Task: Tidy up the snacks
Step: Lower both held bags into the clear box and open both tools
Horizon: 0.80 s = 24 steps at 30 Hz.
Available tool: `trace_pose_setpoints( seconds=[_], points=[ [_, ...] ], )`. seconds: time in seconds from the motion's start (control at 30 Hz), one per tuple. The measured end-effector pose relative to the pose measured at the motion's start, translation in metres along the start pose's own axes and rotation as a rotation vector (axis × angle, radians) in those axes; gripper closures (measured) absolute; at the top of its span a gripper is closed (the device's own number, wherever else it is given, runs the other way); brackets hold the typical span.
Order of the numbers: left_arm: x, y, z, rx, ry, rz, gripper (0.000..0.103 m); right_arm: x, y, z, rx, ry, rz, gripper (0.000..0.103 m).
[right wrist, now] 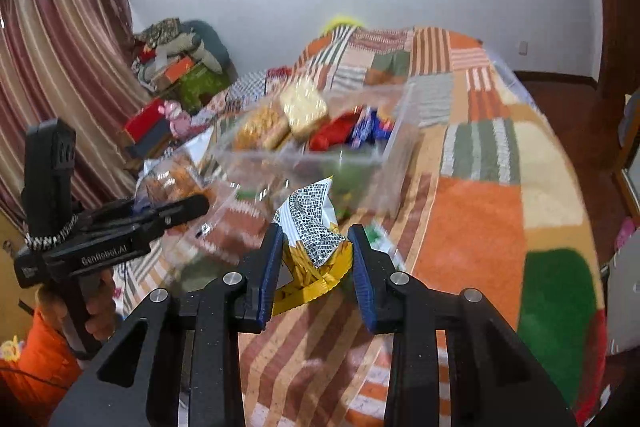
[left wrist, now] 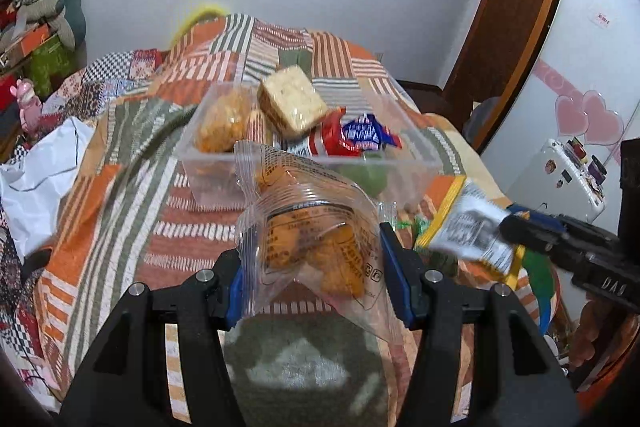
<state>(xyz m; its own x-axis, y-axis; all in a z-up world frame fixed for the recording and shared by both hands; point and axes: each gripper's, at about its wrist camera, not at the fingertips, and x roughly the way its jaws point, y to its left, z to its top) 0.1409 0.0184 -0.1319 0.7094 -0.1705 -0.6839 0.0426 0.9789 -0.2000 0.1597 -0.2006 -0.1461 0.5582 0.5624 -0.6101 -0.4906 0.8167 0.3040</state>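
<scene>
My left tool grips a clear bag of orange snacks, held in the air just in front of the clear plastic box. My right tool pinches a yellow and white snack packet, also lifted, near the box's front. The box sits on the striped bed quilt and holds a pale cracker block, a red packet, a blue packet and orange snacks.
</scene>
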Motion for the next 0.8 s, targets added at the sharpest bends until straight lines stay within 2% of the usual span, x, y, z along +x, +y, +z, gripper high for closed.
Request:
trace_pose_setpoints(
  seconds=[0.33,0.53,0.8],
  points=[
    [0.008,0.001,0.038,0.015,-0.051,0.028,0.046,-0.001,-0.012,0.041,0.015,-0.113,-0.032,0.072],
    [0.027,0.003,0.056,0.022,-0.051,0.042,0.046,0.016,-0.015,0.06,0.02,-0.13,-0.037,0.072],
    [0.059,0.008,0.069,0.027,-0.023,0.038,0.046,0.045,-0.014,0.072,0.008,-0.11,-0.039,0.072]
  ],
)
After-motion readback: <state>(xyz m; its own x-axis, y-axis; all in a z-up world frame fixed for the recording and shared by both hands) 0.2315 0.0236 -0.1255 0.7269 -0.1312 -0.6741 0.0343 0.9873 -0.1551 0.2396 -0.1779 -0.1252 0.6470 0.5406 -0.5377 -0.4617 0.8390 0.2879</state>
